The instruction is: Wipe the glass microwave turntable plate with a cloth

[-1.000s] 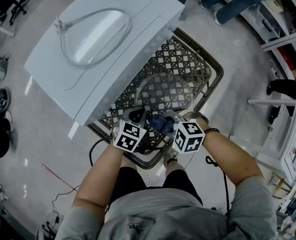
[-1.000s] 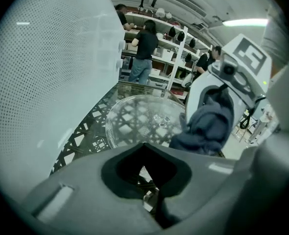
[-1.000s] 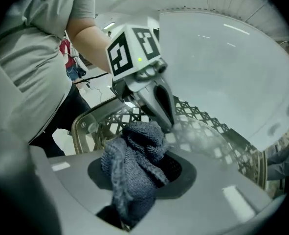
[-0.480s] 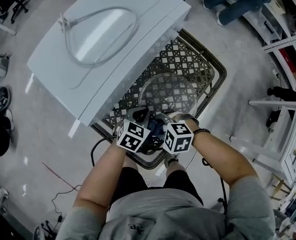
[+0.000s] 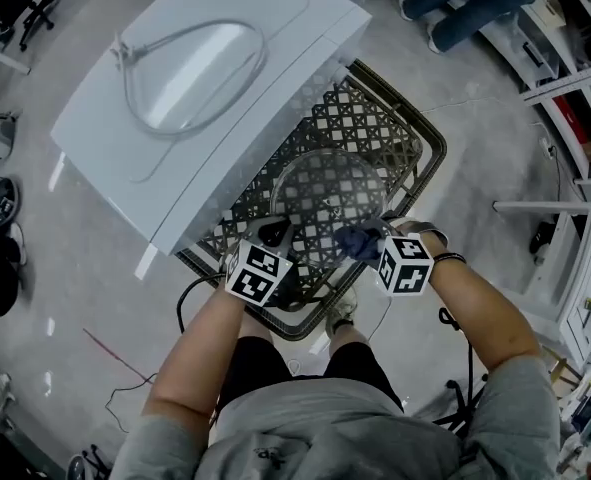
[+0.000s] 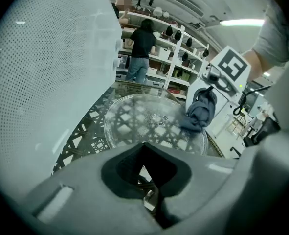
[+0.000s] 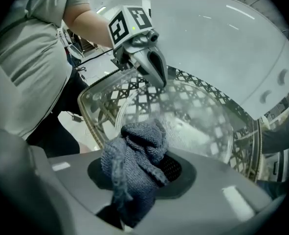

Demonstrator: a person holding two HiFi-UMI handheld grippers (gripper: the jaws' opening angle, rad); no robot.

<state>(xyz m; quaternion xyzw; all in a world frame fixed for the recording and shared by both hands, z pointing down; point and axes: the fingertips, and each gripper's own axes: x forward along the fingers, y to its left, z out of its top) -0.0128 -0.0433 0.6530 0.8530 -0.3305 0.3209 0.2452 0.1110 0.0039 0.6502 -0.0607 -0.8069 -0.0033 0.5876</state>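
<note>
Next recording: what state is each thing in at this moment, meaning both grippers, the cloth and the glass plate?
left gripper, shut on the near rim of the glass plate.
right gripper, shut on the cloth.
cloth, bunched up, hanging at the plate's right edge.
glass plate, whole and clear, over the lattice table; whether it lies fully flat is unclear.

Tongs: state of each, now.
Left tongs: shut on the rim of the round clear glass turntable plate.
Right tongs: shut on the crumpled blue-grey knitted cloth.
</note>
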